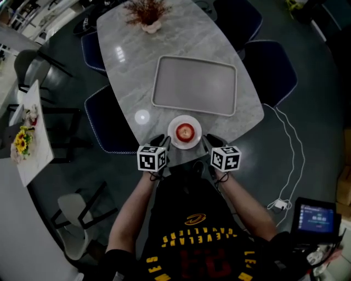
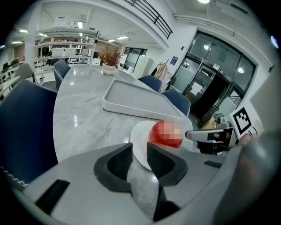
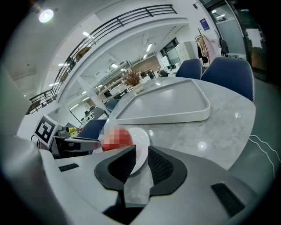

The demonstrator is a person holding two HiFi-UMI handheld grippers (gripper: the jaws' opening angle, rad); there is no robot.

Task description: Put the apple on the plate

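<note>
Head view: the picture is dark. A red apple [image 1: 185, 132] sits in the middle of a small white plate [image 1: 174, 124], near the 6 o'clock edge of the gray counter [image 1: 126, 82]. A gray tray [image 1: 194, 86] lies at the plate's 12 o'clock. The left claw [image 1: 160, 141] is at the plate's 7 o'clock and the right claw [image 1: 210, 141] at its 5 o'clock. A plant [image 1: 146, 13] is cut off by the top edge.

Left gripper view: the apple is a fuzzy red blob on the plate. The left claw is let go. Its jaws stand a little apart, and only plate rim and counter show in the gap.

Right gripper view: the apple is fuzzy here too. The right claw is let go as well and holds nothing. One jaw hides part of the plate.
</note>
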